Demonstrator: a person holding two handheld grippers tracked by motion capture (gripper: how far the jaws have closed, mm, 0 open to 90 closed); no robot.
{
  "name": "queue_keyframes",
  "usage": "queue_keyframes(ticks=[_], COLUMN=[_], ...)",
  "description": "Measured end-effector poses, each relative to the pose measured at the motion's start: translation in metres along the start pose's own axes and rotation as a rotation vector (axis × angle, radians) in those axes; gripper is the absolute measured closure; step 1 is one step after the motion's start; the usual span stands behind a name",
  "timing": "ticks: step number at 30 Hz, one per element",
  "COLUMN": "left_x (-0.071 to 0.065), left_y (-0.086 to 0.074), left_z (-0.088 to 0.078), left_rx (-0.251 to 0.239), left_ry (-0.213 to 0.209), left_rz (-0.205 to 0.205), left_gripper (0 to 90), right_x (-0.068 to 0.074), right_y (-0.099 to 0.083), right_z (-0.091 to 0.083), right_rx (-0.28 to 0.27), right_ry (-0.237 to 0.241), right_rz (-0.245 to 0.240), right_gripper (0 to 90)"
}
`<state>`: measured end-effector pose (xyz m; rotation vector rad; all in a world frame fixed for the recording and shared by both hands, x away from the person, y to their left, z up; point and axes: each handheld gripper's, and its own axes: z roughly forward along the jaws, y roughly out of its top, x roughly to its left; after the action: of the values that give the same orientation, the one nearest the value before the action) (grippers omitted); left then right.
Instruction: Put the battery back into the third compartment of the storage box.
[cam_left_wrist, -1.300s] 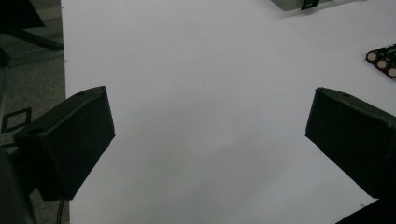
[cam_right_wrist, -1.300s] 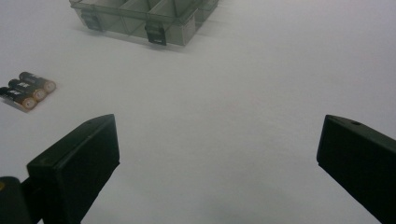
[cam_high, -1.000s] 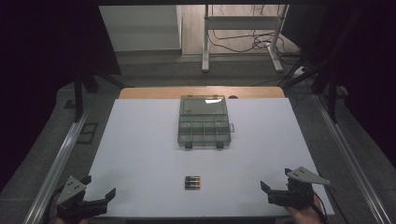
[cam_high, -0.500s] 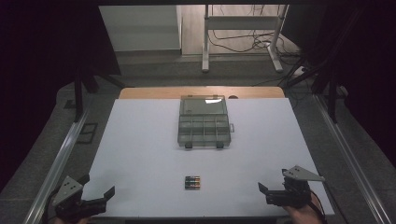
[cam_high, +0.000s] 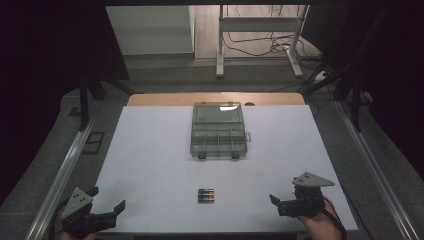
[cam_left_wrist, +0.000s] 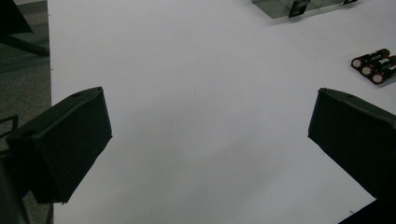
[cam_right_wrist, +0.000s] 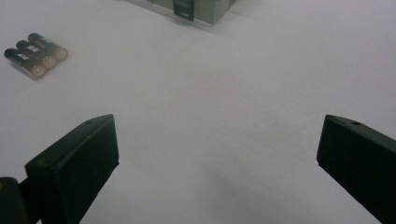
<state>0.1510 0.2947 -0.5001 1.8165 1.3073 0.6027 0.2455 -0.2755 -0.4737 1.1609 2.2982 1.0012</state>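
the left gripper (cam_high: 102, 207) hangs at the table's (cam_high: 150, 150) near left corner, jaws spread wide with nothing between them. the batteries (cam_high: 206, 195), three lying side by side, sit ahead of those jaws and off to their right, well apart. they also lie ahead-left of the right gripper (cam_high: 280, 202), whose jaws gape empty. the compartment box (cam_high: 219, 131) lies beyond both.

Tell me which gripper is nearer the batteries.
Right, though not by much. The right gripper sits to the right of the batteries, near the table's front edge. The left gripper is farther off to their left, at the front left corner. Both are open and apart from them.
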Motion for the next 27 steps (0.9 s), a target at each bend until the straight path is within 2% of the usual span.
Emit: queue_keyframes(ticks=[3,11,18,27], left_x=[0.0,0.001,0.001,0.001], left_y=[0.0,0.001,0.001,0.002], left_z=[0.0,0.001,0.002,0.003], left_rx=[0.0,0.001,0.004,0.005], left_ry=[-0.003,-0.006,-0.008,-0.008], left_rz=[-0.003,-0.004,-0.002,-0.002], left_gripper=[0.2,0.3,0.5,0.5], right_x=[0.003,0.006,0.014,0.017], right_y=[0.007,0.019,0.035,0.044], right_z=[0.005,0.013,0.028,0.039], right_rx=[0.024,0.015,0.021,0.036], right_ry=[0.014,0.043,0.108,0.121], right_rz=[-0.025,-0.033,-0.036,-0.049], right_gripper=[0.0,0.0,0.0,0.0])
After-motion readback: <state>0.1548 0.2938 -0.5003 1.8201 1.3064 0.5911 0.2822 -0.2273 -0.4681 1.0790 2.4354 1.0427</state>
